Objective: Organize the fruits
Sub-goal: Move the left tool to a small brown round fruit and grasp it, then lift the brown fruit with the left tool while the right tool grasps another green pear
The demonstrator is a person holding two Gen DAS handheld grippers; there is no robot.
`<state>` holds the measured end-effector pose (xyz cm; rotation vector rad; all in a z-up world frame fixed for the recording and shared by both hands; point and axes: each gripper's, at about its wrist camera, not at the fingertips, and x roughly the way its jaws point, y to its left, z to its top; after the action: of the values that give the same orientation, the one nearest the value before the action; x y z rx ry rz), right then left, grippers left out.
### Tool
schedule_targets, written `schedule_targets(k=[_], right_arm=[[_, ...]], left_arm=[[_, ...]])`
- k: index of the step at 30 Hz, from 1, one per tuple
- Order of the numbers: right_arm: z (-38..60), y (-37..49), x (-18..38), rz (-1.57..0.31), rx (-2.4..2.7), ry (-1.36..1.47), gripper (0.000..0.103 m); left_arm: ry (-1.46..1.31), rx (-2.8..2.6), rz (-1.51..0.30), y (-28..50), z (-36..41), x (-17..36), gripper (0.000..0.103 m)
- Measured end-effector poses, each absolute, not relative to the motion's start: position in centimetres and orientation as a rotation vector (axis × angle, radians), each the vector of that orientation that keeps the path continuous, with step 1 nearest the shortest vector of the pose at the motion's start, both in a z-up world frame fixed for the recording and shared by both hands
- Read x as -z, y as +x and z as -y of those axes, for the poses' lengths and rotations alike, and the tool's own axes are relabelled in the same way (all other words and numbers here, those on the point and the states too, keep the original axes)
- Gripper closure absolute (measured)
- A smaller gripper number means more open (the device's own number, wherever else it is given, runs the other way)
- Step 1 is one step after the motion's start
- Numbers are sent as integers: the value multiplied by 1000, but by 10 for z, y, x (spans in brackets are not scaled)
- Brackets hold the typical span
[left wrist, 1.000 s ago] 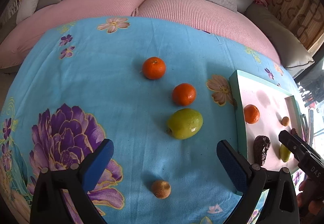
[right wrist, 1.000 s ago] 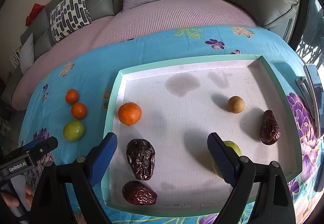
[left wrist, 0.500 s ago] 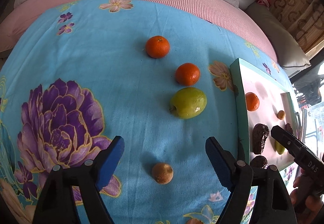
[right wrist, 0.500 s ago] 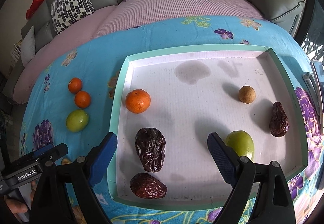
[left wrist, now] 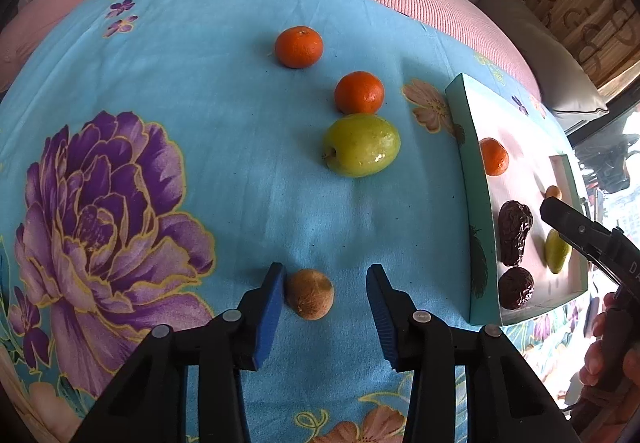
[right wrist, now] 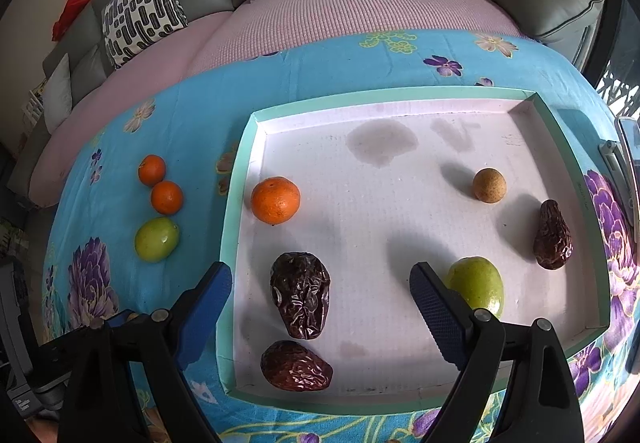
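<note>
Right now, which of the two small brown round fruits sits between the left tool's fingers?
The small brown fruit on the blue cloth, inside the open left tool, touching its left finger. The other brown one lies in the tray.

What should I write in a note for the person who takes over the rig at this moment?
Left gripper: open, its fingers on both sides of the small brown fruit on the blue cloth.
Right gripper: open, empty, over the tray.
Done, in tray: one orange, three dates, one green fruit, one brown fruit.
Left on cloth: two oranges, one green fruit, the small brown fruit.
</note>
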<state>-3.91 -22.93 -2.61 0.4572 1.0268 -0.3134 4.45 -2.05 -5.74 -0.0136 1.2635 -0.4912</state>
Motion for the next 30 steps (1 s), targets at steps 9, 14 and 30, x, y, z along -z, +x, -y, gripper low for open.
schedule_targets(k=[9, 14, 30], right_arm=[[231, -40, 27, -1030, 318, 464, 12], [231, -40, 27, -1029, 318, 465, 12], [221, -32, 24, -976, 272, 454, 12]], left_arm=[[-8, 479, -1263, 46, 17, 58, 76], [-32, 480, -1257, 49, 14, 56, 78], [-120, 424, -1146, 72, -6, 31, 78]])
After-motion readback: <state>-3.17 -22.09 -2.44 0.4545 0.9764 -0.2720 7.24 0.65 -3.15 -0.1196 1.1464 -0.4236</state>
